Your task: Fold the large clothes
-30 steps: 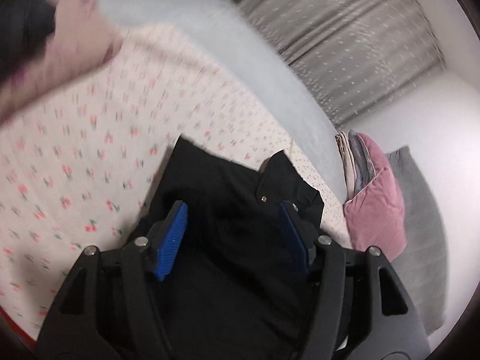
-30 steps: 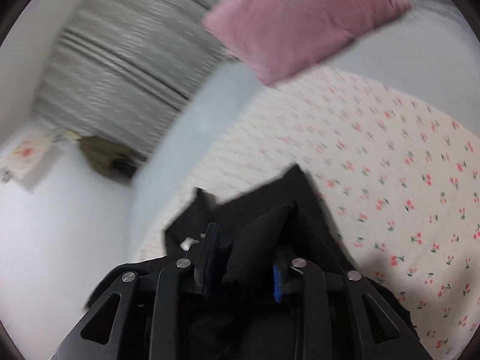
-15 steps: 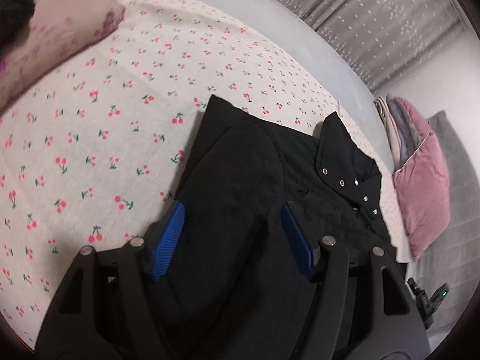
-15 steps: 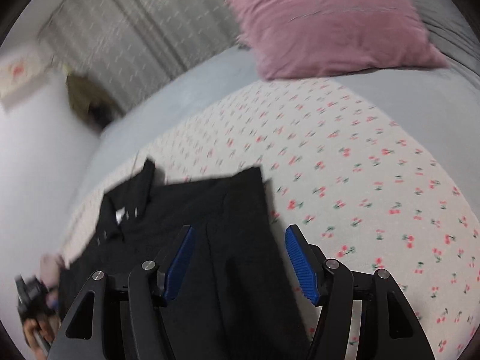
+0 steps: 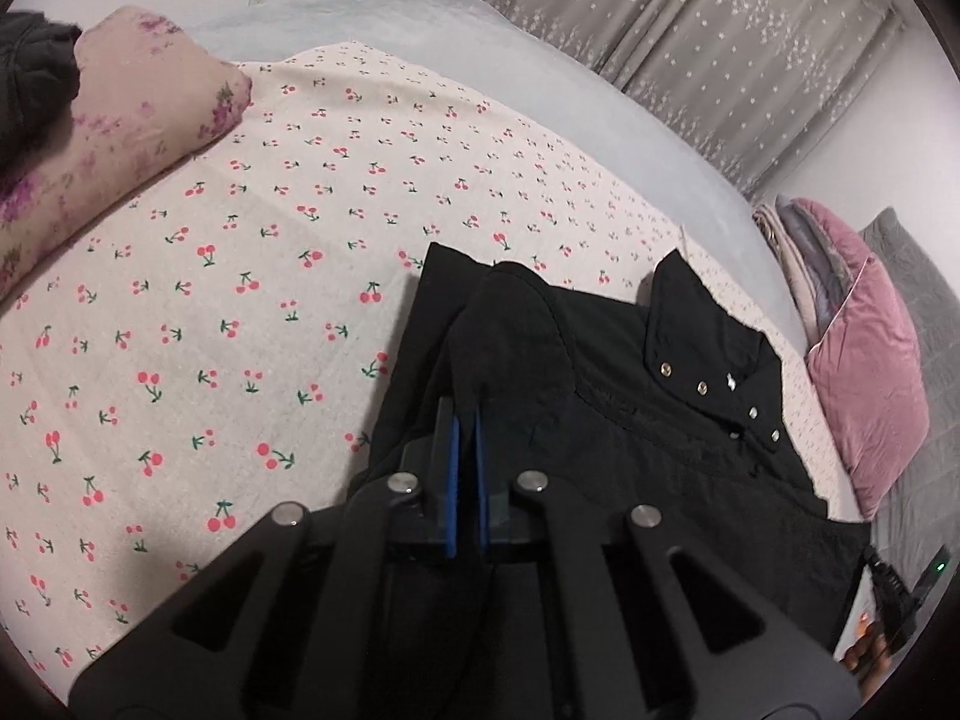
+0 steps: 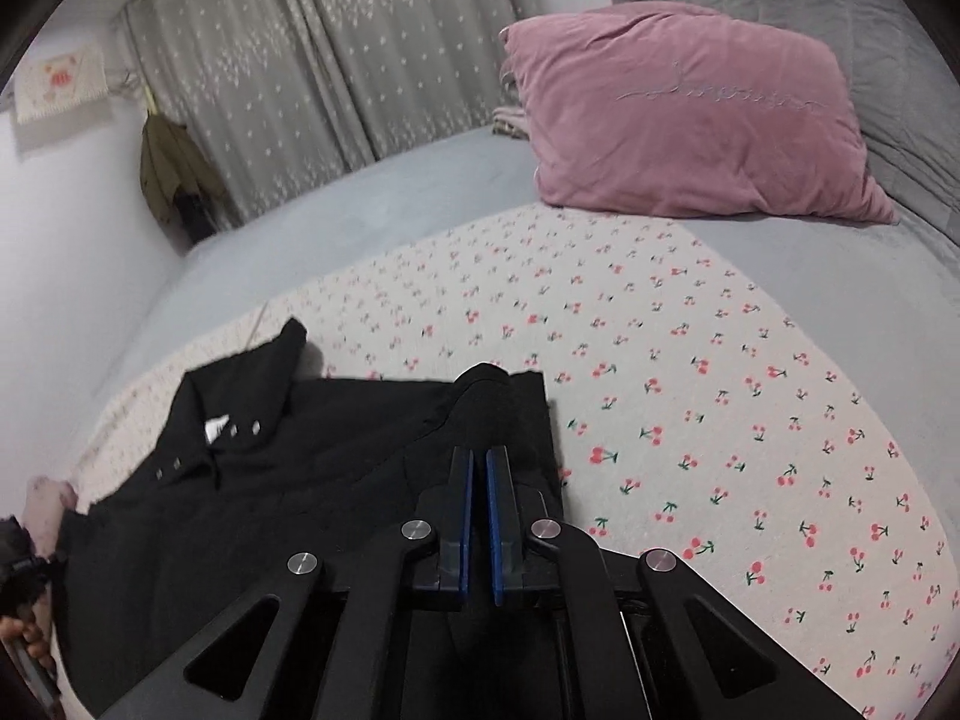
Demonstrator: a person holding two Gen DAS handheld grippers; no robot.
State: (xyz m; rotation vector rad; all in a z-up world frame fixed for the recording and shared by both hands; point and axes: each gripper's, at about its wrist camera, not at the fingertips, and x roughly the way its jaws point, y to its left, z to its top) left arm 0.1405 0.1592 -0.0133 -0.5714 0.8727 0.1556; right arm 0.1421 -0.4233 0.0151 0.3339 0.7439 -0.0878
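Left wrist: black jacket (image 5: pixel 630 396) flat, collar up, snaps showing.

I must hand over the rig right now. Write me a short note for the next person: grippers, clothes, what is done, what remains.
Left gripper: shut on a raised fold of the black shirt.
Right gripper: shut on another raised fold of it.
The shirt lies on the cherry sheet, collar spread toward the pink pillow.
Done: both grips taken; one side looks folded in.
Left: carry the fold over, flatten, finish.
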